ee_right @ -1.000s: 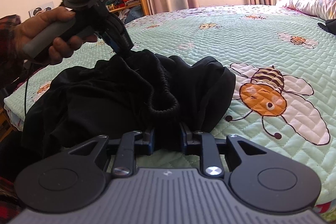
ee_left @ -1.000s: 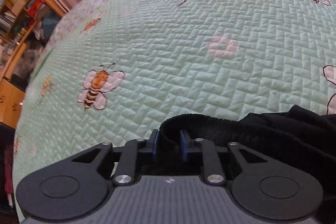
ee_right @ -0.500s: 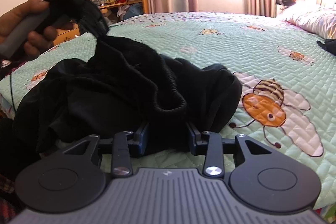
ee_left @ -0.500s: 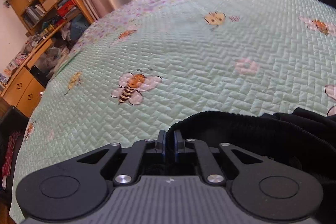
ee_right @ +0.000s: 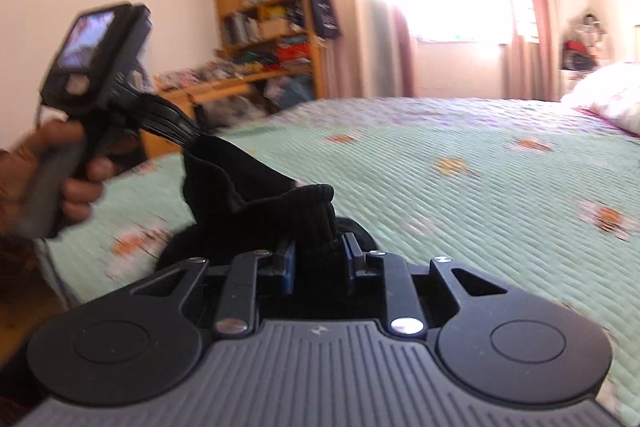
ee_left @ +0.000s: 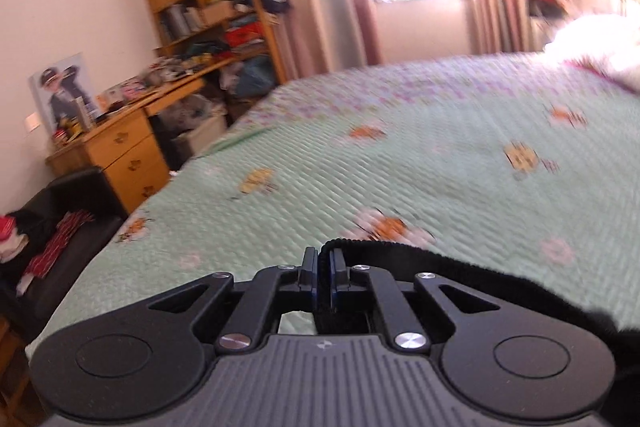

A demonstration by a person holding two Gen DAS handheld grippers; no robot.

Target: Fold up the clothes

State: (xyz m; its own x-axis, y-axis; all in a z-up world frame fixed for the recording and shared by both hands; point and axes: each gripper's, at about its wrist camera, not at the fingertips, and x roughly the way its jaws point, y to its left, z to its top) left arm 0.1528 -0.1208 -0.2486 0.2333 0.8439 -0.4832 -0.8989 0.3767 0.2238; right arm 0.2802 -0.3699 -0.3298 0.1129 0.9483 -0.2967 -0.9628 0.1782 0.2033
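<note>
My left hand-held gripper [ee_left: 323, 269] pinches the black garment's [ee_right: 256, 183] ribbed elastic edge; my right hand-held gripper [ee_right: 318, 259] is closing on bunched knit above the quilted bed [ee_left: 440, 163].

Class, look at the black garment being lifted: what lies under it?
Under the black garment lies the green bee-patterned quilt, visible all around it. The quilt directly beneath the hanging fabric is hidden by the garment and the right claw.
</note>
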